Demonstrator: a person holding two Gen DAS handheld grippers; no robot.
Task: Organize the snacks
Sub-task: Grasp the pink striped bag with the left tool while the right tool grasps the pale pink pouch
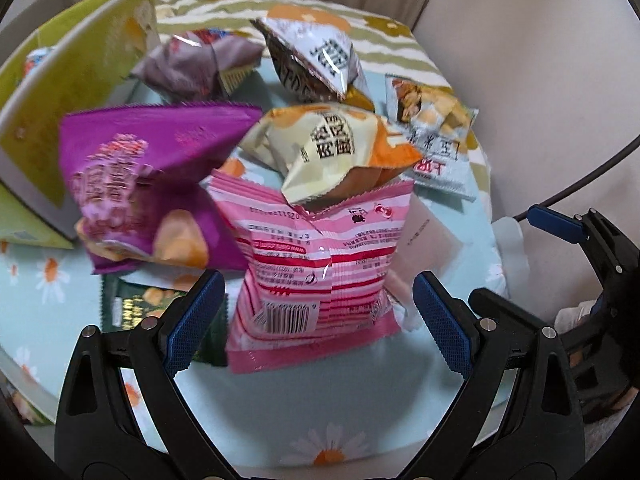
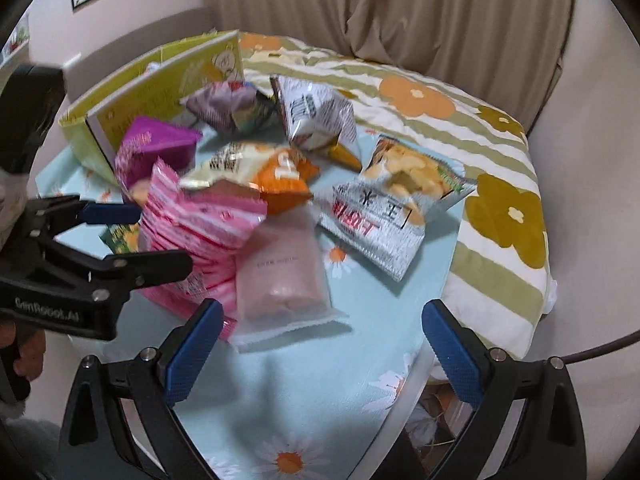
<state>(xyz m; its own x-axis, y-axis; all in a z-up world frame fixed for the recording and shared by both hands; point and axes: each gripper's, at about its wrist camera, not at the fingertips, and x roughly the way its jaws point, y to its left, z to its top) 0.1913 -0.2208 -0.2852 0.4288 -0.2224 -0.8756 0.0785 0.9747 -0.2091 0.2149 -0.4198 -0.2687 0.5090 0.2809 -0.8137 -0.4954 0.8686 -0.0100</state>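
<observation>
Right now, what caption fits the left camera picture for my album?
Open left gripper reaching around a pink striped snack bag on the daisy tablecloth.

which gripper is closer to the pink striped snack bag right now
Left. The left gripper is open with its fingers on either side of the pink striped bag. The right gripper is also open, farther off, facing the pale pink packet.

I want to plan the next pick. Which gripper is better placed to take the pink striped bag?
Left. The left gripper is open with the pink striped bag between its fingers; the right gripper faces the pale pink packet.
</observation>
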